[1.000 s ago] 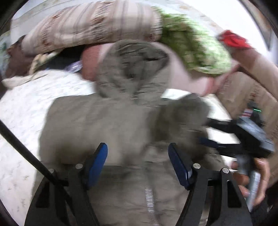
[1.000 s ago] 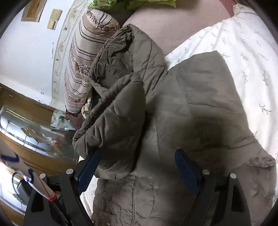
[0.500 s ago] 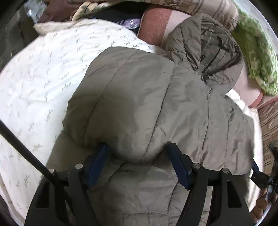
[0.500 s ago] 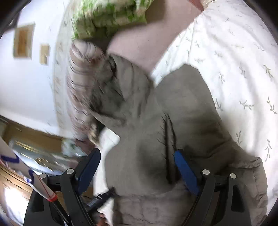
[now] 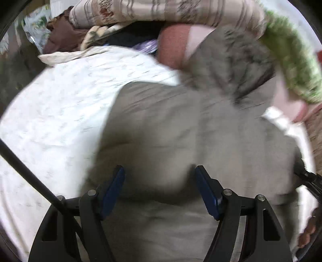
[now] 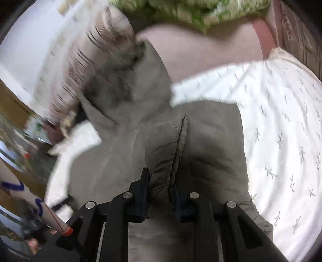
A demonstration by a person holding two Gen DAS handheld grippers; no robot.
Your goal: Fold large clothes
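Jacket (image 6: 211,125) fabric, grey and quilted, is lying spread over the white leaf-print sheet (image 6: 281,125), with its hood (image 6: 128,84) pointing toward twelve o'clock against the striped bolster (image 6: 90,60) and green pillow (image 6: 201,10). Your right gripper (image 6: 161,191) has just been closing, and you are pinching a raised ridge of the jacket between its blue pads. Your left gripper (image 5: 160,189) is standing with its jaws wide apart over a puffy bulge of the jacket (image 5: 181,131), the pads flanking it at nine and three o'clock; blur is hiding whether they are touching it.
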